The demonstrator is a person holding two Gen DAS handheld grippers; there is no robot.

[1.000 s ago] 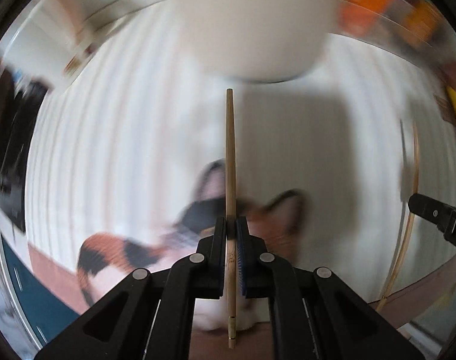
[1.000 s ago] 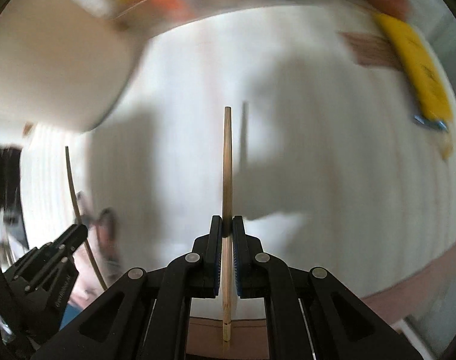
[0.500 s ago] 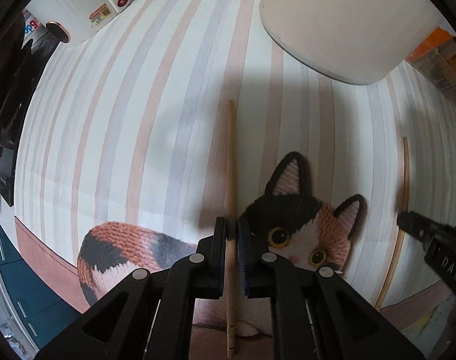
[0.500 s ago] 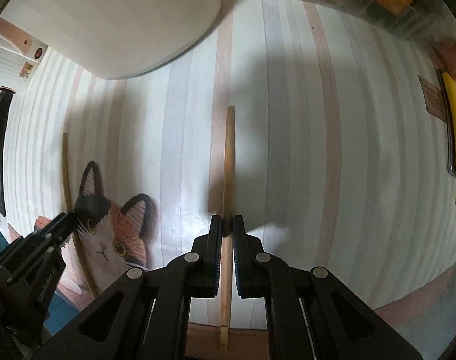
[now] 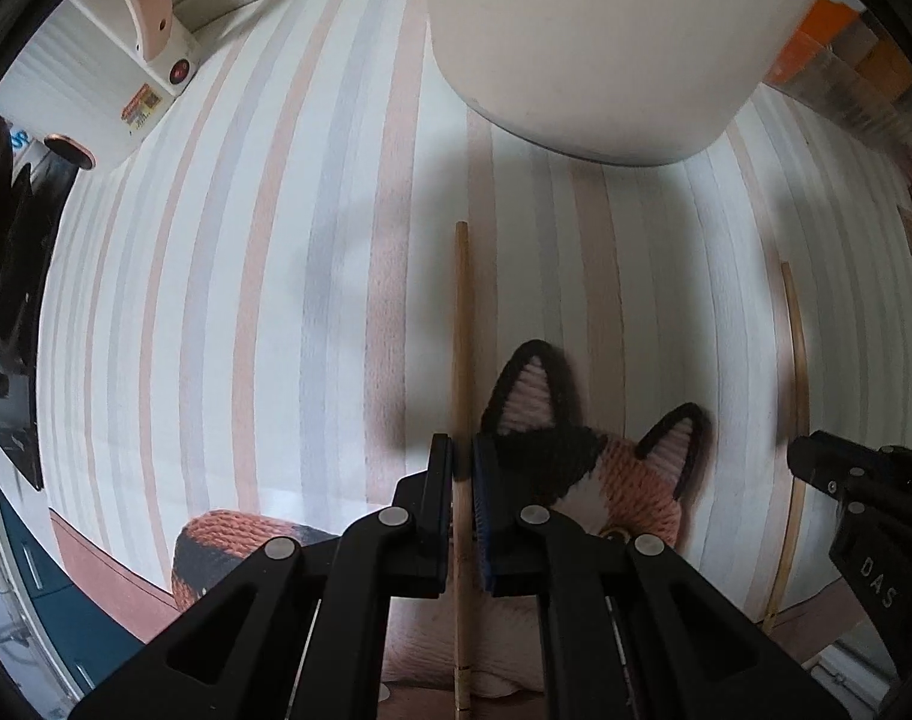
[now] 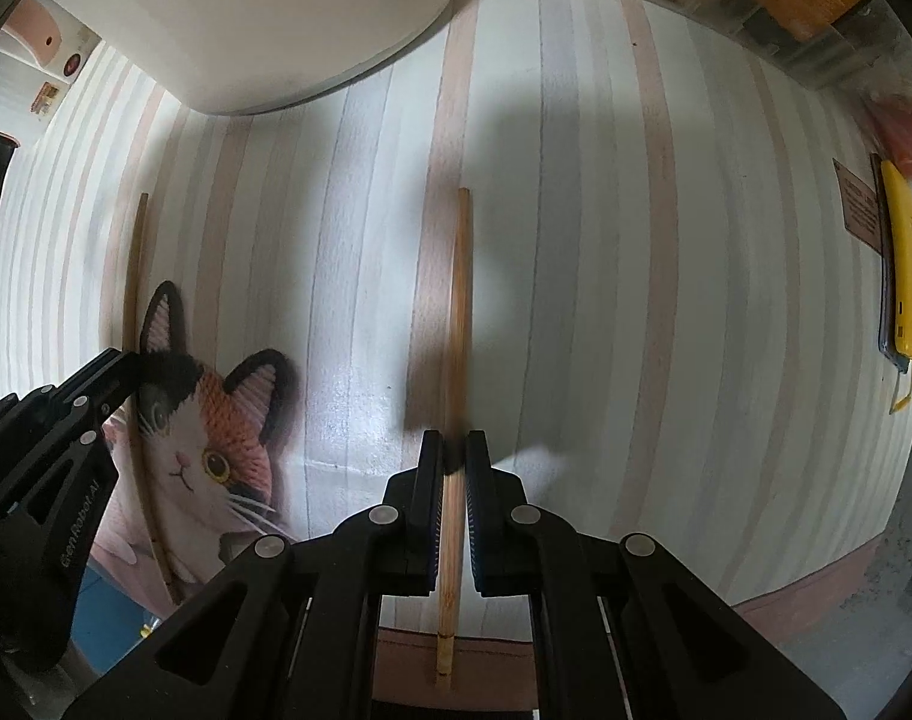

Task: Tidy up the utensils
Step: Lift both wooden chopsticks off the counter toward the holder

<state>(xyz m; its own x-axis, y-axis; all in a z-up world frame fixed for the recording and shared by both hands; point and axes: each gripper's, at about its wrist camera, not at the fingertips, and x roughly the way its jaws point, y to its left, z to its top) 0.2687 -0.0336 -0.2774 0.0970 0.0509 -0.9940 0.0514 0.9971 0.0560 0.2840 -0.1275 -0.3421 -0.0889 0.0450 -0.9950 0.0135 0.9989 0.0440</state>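
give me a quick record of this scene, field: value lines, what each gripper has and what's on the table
left gripper: shut on a wooden chopstick, pointing down
right gripper: shut on a second chopstick, pointing down
surface: striped tablecloth with a cat picture
container: white tub on the cloth, beyond both chopstick tips
far right edge: yellow object, too unclear to name
chopsticks in the tub: not yet

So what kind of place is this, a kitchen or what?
Probably a home dining or kitchen table: a striped tablecloth with a cat picture, a big white pot, and a chopstick in each gripper.
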